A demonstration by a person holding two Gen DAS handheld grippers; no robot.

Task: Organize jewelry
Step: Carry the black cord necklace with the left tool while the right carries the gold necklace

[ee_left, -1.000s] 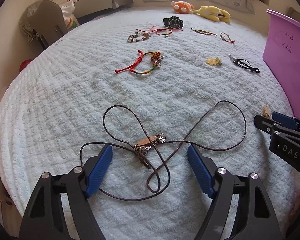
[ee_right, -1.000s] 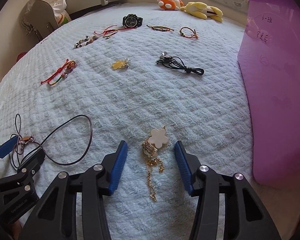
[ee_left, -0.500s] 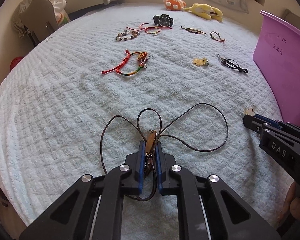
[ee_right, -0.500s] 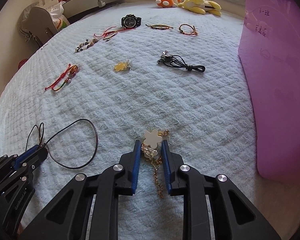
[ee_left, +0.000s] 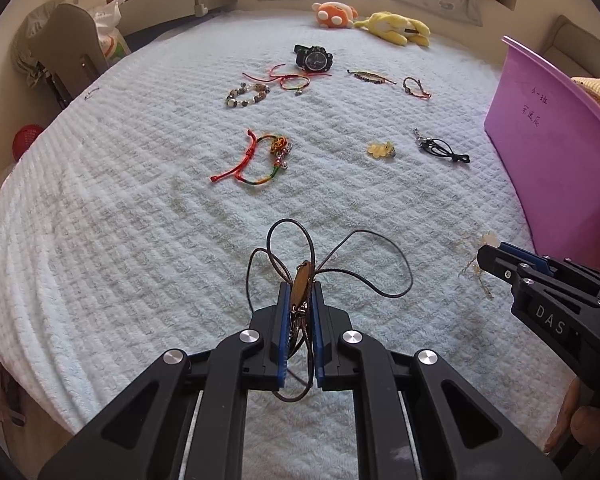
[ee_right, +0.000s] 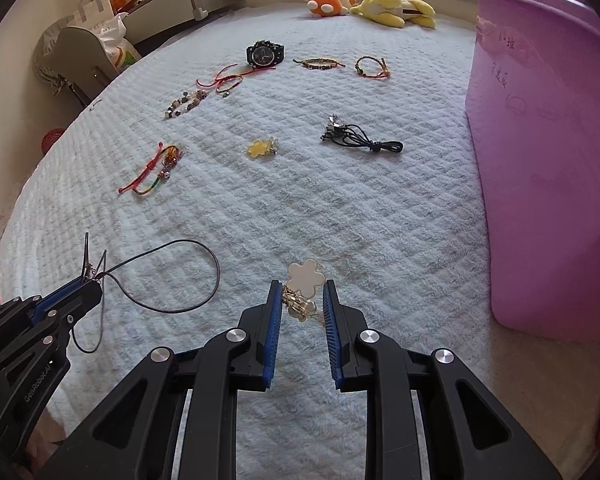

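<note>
Step in hand: pick-up of two necklaces, one per hand, from the near edge of the bed (ee_left: 100,208).

Left hand-held gripper (ee_left: 300,292): clenched on the brown cord necklace (ee_left: 384,264) at its wooden pendant (ee_left: 301,280); pendant upright between the blue pads; cord loops project beyond the tips, with one loop trailing right onto the blanket and a short loop hanging below the jaws.

Right hand-held gripper (ee_right: 300,300): jaws narrowed on the gold chain necklace (ee_right: 298,304) just behind its white flower pendant (ee_right: 305,278); the pendant stands clear of the fingertips; the gold chain is bunched between the pads; judged grasped, although the pads do not close fully.

Remaining items, middle of the bed: rainbow cord bracelet (ee_left: 260,160) at left; yellow charm (ee_left: 380,149) at centre; black cord necklace (ee_left: 440,148) at right. Far row: beaded bracelet (ee_left: 246,94), red string bracelet (ee_left: 294,78), black wristwatch (ee_left: 314,58), two woven bracelets further right.

Purple bin (ee_right: 540,140): stands at the right edge of the bed; judged the likely destination, though this is not confirmed.

Next move calls for: a lift high enough to bring the trailing brown cord off the blanket; carriage to the right and over the bin rim; release only once each piece hangs inside. Risk: cord snagging on the blanket pile; thin chain slipping between the pads.
</note>
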